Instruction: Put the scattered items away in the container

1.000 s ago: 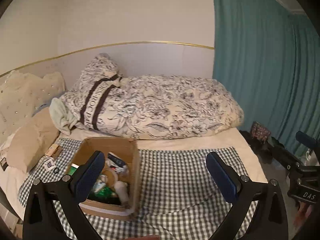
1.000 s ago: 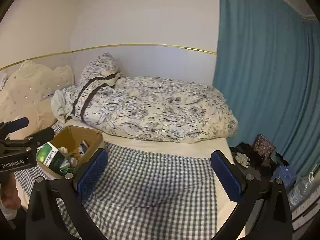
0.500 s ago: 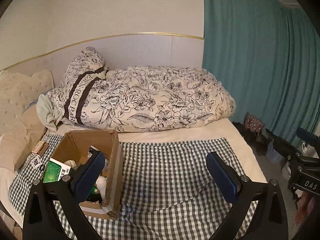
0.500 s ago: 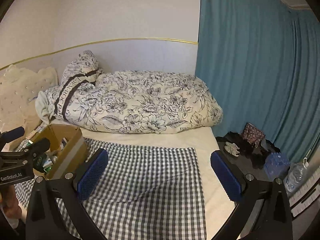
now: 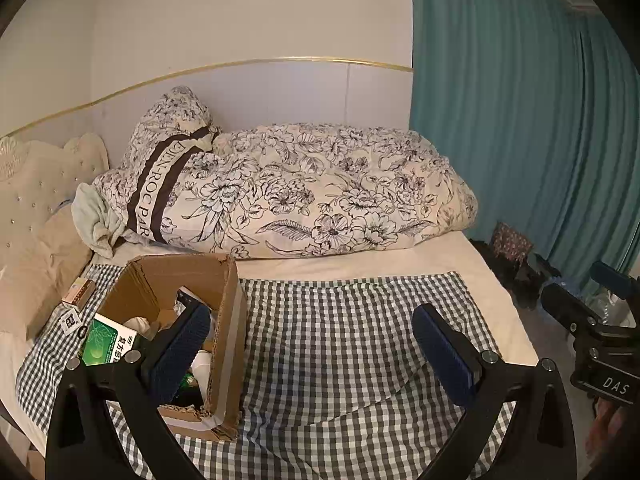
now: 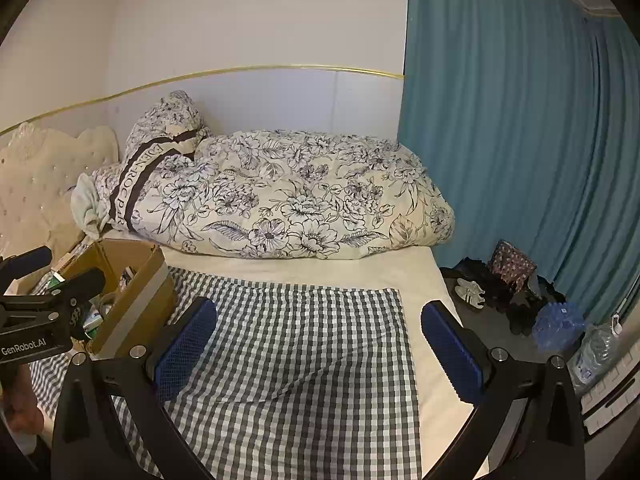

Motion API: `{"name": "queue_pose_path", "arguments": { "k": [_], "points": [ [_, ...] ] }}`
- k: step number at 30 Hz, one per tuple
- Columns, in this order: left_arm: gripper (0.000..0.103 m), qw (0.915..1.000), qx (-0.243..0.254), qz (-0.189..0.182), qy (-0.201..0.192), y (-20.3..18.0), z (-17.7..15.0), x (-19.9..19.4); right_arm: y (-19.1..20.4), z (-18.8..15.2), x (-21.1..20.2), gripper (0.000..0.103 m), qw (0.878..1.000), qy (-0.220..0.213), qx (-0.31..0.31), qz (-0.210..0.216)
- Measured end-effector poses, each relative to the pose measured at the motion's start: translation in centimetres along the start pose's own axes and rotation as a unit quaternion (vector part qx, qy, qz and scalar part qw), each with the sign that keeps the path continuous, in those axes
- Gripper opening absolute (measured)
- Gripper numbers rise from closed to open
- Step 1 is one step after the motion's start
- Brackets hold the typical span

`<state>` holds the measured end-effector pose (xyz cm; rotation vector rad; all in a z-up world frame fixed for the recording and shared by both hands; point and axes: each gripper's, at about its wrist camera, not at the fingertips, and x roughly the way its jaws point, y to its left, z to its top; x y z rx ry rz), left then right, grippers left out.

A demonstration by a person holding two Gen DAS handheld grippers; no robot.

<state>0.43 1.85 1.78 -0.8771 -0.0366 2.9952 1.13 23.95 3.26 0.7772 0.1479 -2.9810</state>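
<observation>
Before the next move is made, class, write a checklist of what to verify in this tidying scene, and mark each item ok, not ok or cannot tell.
1. Left claw open and holding nothing: ok.
2. Right claw open and holding nothing: ok.
3. Cardboard box upright, top open, ready to receive: ok.
4. All items in the box: not ok; a small carton and a tag with a printed code lie on the checked cloth left of it.
5. Room left inside the box: cannot tell; the left claw hides part of it.

My open cardboard box [image 5: 224, 320] sits upright on the checkered cloth, holding a green packet [image 5: 106, 344] and other jumbled items.
</observation>
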Motion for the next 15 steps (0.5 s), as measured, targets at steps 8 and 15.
{"name": "queue_pose_path", "arguments": {
  "k": [8, 15],
  "points": [
    [0.103, 1.0, -0.004, 0.002, -0.002, 0.26, -0.32, 0.05, 0.49, -0.37, 0.4, 0.103, 1.0, 0.005, -0.003, 0.007],
    [0.103, 1.0, -0.004, 0.003, 0.002, 0.24, -0.32, 0.3, 0.4, -0.49, 0.49, 0.103, 1.0, 0.006, -0.002, 0.009]
  ]
}}
